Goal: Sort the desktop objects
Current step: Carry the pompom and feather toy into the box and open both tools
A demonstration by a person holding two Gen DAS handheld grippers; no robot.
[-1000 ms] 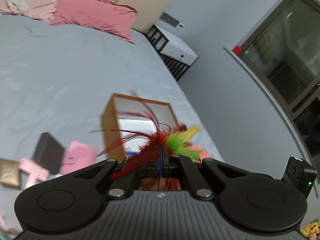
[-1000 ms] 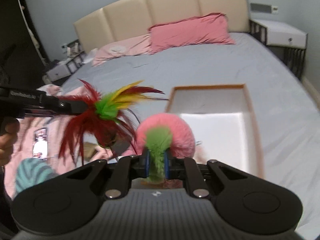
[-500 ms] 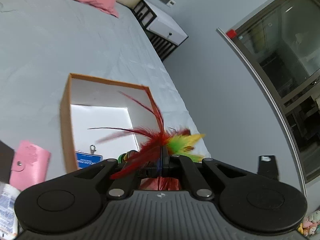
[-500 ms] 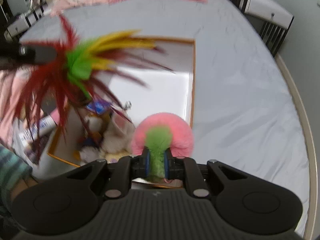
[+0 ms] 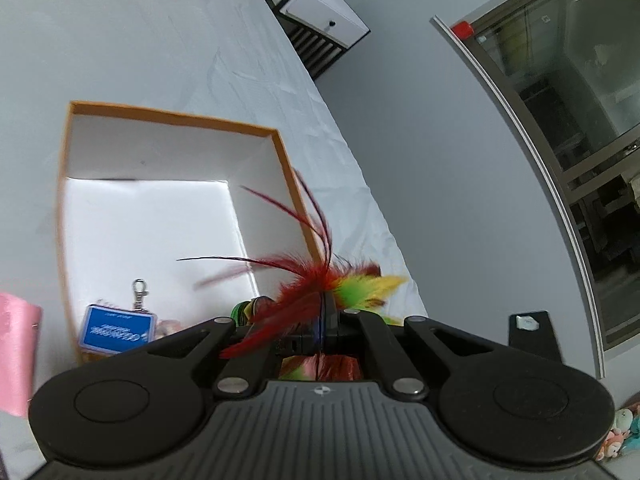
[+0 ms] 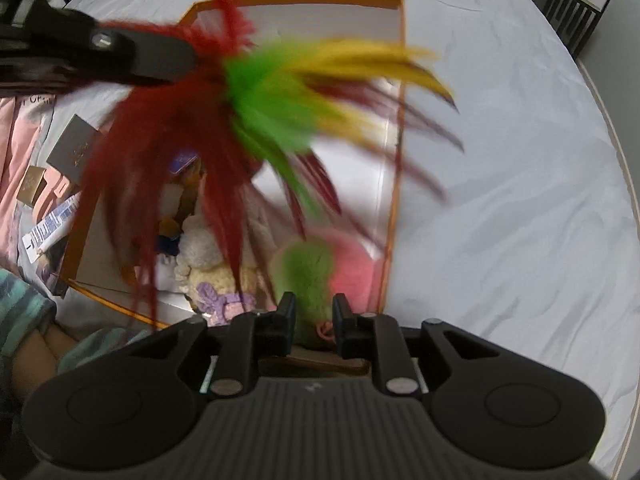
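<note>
Now the left gripper pinches a feather toy above the box; the right gripper, spread, frames a pink plush.

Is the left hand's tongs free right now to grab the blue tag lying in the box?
Probably not: the left tongs are shut on the feather toy. The blue tag lies uncovered in the box, so dropping the feathers first would free them.
</note>
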